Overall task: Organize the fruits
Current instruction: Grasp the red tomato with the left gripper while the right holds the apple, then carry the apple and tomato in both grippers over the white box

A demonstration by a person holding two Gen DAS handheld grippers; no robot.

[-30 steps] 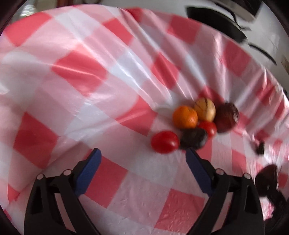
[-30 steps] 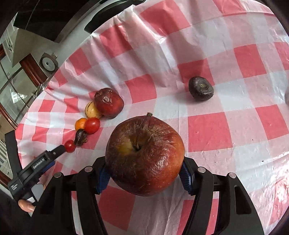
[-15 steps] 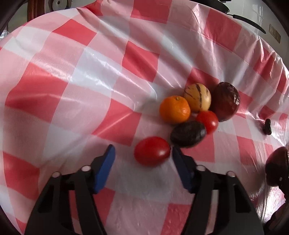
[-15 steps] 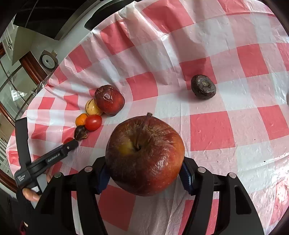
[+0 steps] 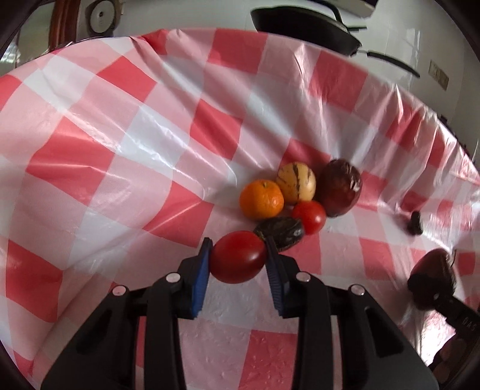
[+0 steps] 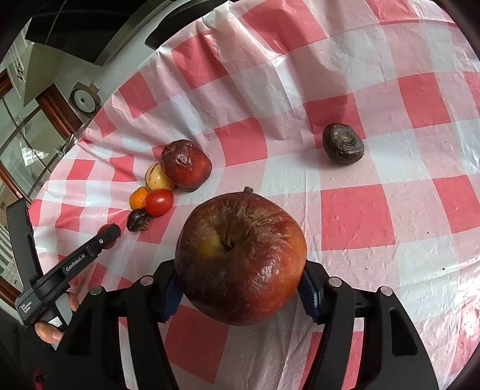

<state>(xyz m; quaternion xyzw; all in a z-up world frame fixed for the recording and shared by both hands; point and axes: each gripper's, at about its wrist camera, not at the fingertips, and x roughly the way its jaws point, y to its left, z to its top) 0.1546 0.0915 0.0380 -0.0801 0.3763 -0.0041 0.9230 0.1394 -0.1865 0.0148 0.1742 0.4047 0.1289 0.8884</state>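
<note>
My left gripper (image 5: 238,255) is shut on a red tomato (image 5: 238,257) at the near end of a fruit cluster on the checked tablecloth (image 5: 120,150). Behind it lie a dark wrinkled fruit (image 5: 280,232), a second tomato (image 5: 309,216), an orange (image 5: 261,202), a striped yellow fruit (image 5: 296,186) and a dark red apple (image 5: 340,187). My right gripper (image 6: 241,286) is shut on a large wrinkled red apple (image 6: 241,255), held above the cloth. The cluster shows at the left of the right wrist view (image 6: 168,180).
A lone dark round fruit (image 6: 343,143) lies apart on the cloth at the right; it shows small in the left wrist view (image 5: 415,222). A black pan (image 5: 306,24) sits beyond the table's far edge. The left gripper's body (image 6: 66,267) crosses the lower left.
My left gripper moved forward around the near tomato and closed on it. My right gripper kept hold of the apple and shifted only slightly.
</note>
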